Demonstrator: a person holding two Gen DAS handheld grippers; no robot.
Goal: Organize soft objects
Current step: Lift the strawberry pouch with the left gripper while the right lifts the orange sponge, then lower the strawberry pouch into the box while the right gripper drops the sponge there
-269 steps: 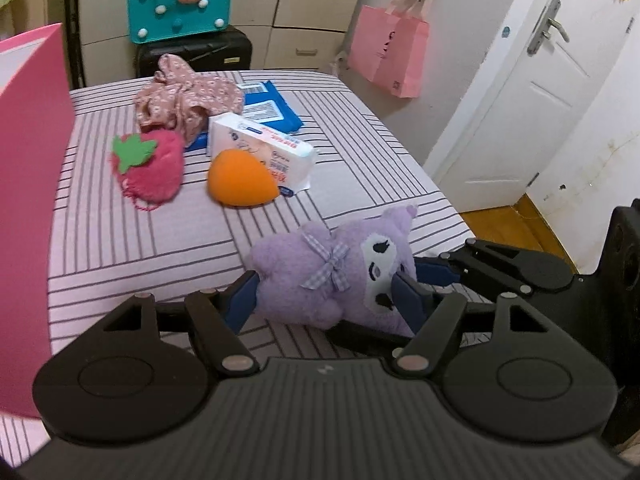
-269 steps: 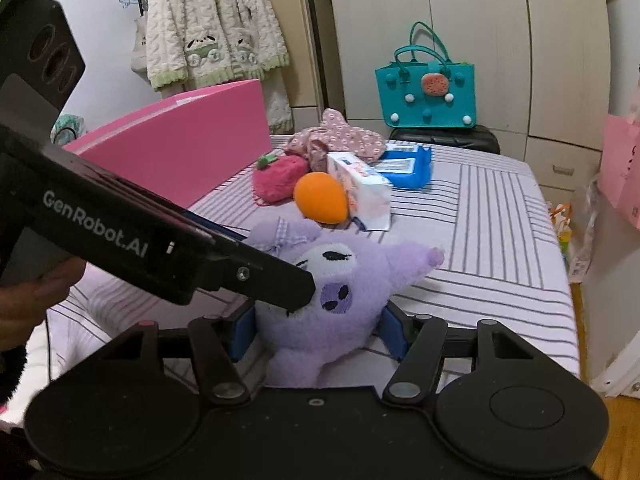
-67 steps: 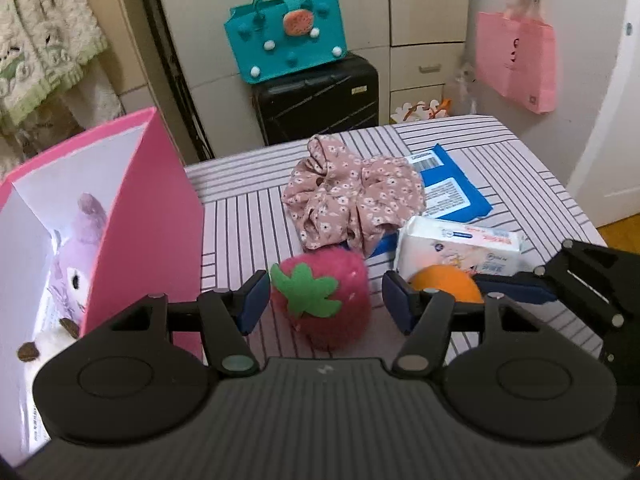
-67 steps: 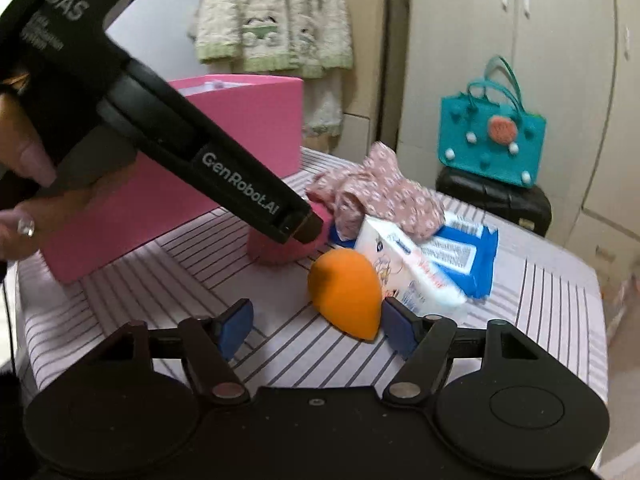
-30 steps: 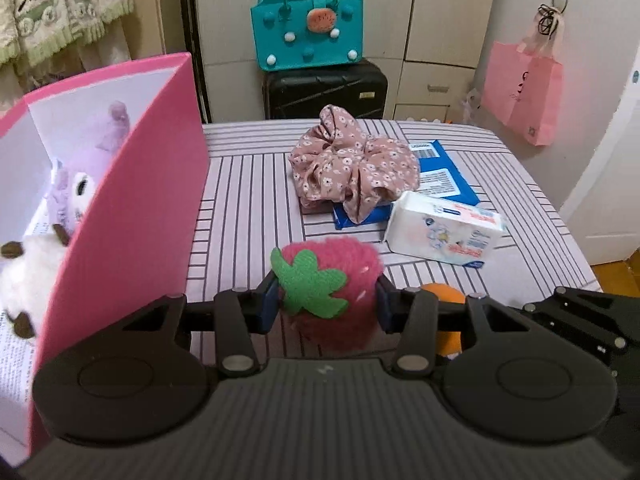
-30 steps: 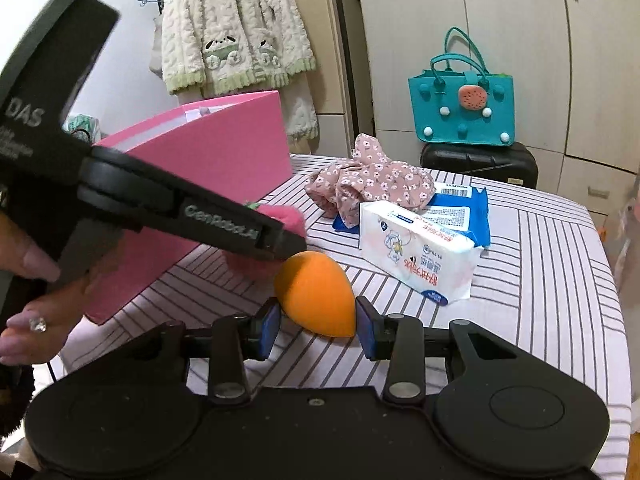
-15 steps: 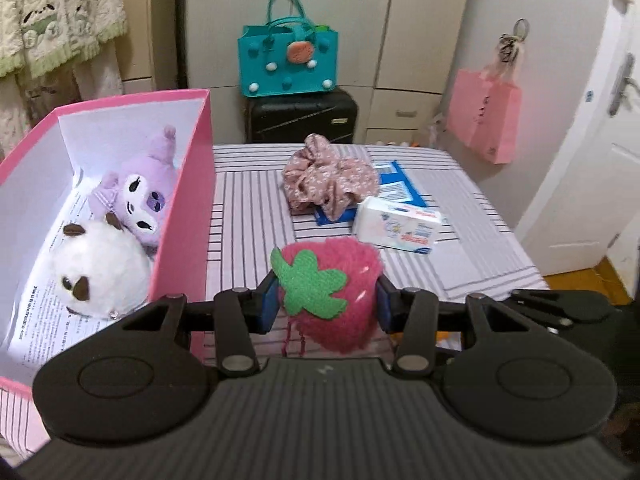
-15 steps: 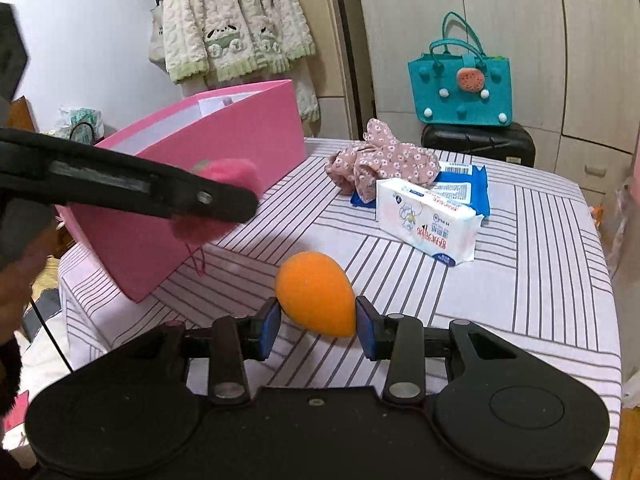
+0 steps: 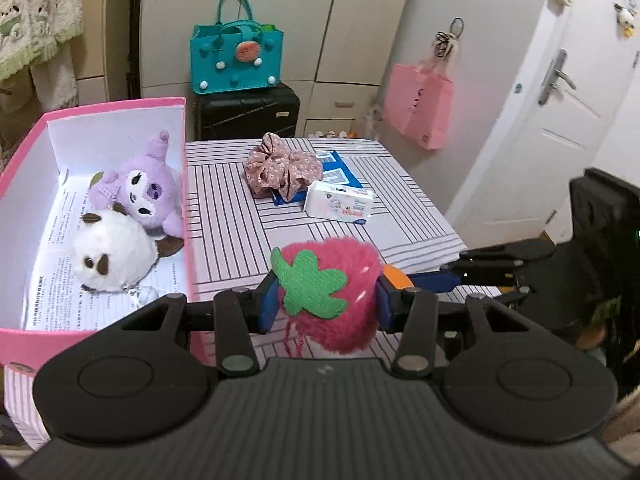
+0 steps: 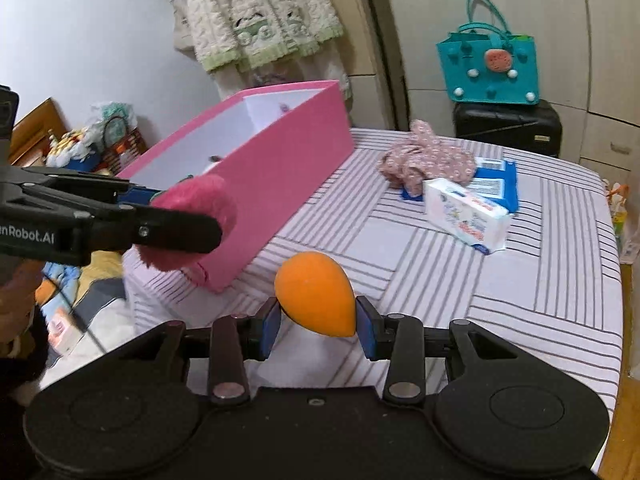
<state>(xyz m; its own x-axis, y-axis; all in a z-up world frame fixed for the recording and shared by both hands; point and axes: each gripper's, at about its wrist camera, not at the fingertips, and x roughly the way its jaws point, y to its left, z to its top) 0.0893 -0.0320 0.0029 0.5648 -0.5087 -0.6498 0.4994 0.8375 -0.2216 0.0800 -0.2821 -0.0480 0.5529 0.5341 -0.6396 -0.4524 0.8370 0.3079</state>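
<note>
Both pairs of blue pads are clamped on something soft: my left gripper [image 9: 323,305] squeezes the plush strawberry [image 9: 332,292] from either side, and my right gripper [image 10: 316,325] pinches the orange sponge egg [image 10: 316,294] at its broad end, the narrow end pointing down toward me. Neither toy touches the bedcover; I see both held in the air above the striped sheet [image 10: 500,280]. From the right wrist view, the strawberry hangs just beside the near corner of the pink box [image 10: 280,168], outside its wall. A loose red thread dangles under the strawberry, and its green felt leaf faces my left camera.

Inside the pink box I can see a purple plush [image 9: 140,192] lying against the right wall and a white plush [image 9: 112,256] with brown ears touching it, both on printed paper lining the bottom.

Farther across the sheet, a floral scrunchie [image 9: 282,170] rests partly on a blue packet [image 9: 332,176], and a white tissue pack [image 9: 340,204] lies just beside them, nearer to me.

Beyond the bed stands a black suitcase [image 9: 248,116] with a teal bag [image 9: 236,60] on top. A pink paper bag [image 9: 418,108] hangs on the wall near a white door [image 9: 560,128], and a knitted cream cardigan [image 10: 256,12] hangs behind the box.
</note>
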